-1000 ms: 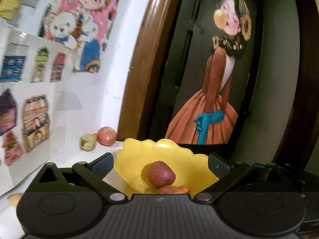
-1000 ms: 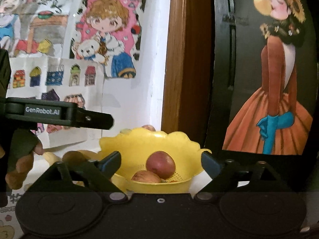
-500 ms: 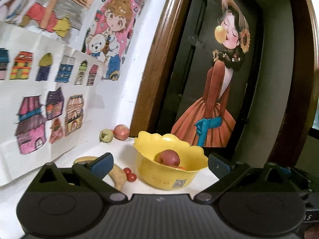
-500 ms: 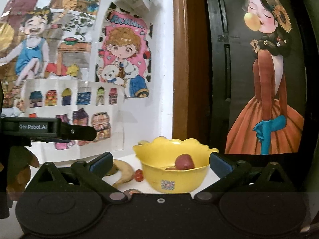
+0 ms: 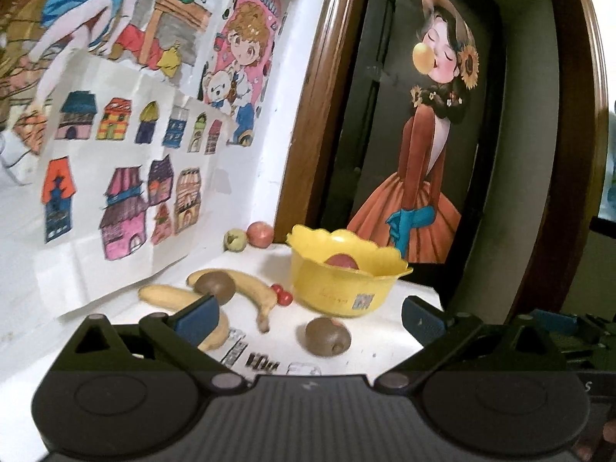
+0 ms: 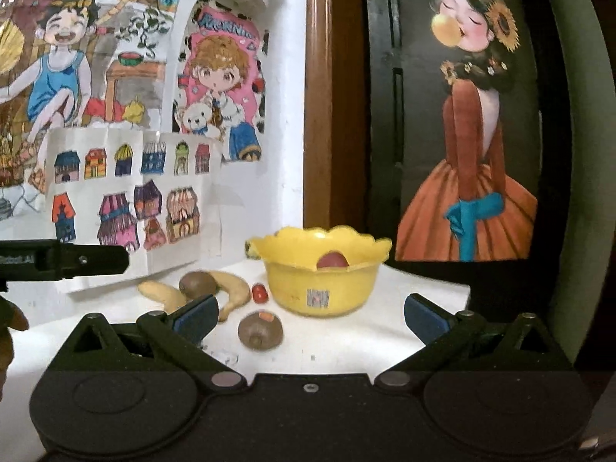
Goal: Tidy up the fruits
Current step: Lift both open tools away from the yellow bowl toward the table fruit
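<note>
Lighting: dim, warm indoor light; brightest on the white tabletop (image 5: 369, 350) ahead of the fingers and the papered wall (image 6: 115, 146) to their left. Dark framed poster (image 5: 431, 123) ahead stays murky. Shadows: soft, short under the yellow bowl (image 6: 319, 281). Quality: strong fisheye bending at edges, black vignetted corners; right-wrist view slightly motion-blurred; near gripper bodies underexposed.

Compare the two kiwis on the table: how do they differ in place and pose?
The near kiwi lies alone on bare table in front of the yellow bowl; the far kiwi sits among the bananas, touching them. The near one shows its stem end; the far one does not. Both are brown and outside the bowl.
</note>
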A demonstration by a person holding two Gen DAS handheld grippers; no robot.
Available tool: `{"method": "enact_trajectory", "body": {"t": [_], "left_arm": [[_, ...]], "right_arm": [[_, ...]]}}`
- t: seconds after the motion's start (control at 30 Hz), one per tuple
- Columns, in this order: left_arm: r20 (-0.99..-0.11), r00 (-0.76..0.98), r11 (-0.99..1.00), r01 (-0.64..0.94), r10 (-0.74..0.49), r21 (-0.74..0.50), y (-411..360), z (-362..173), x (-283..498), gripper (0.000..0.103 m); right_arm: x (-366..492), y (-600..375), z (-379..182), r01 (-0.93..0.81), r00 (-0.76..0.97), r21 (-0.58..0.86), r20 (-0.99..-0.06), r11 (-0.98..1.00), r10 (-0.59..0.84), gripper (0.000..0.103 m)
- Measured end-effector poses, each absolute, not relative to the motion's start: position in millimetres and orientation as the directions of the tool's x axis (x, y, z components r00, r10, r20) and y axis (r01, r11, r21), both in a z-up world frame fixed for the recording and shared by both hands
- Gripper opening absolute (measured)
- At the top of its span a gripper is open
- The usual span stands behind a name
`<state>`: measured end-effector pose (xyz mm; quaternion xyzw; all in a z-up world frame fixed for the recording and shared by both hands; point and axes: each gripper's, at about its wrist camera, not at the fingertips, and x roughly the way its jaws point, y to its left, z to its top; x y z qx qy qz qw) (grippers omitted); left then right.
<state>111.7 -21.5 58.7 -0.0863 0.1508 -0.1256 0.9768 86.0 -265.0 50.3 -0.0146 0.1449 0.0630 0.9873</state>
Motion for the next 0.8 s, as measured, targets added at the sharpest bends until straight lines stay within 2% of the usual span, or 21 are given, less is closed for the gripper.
{"method": "enact_trajectory", "body": {"t": [0.8], "left_arm": [[-0.406,0.888,0.974,0.164,-0.215,-0.156,7.6,21.5,69.3,0.103]], "right_arm": [[42.2,-244.1,13.9,-0.144,0.897,0.012,-0.421,0.990,0.135,0.102]]}}
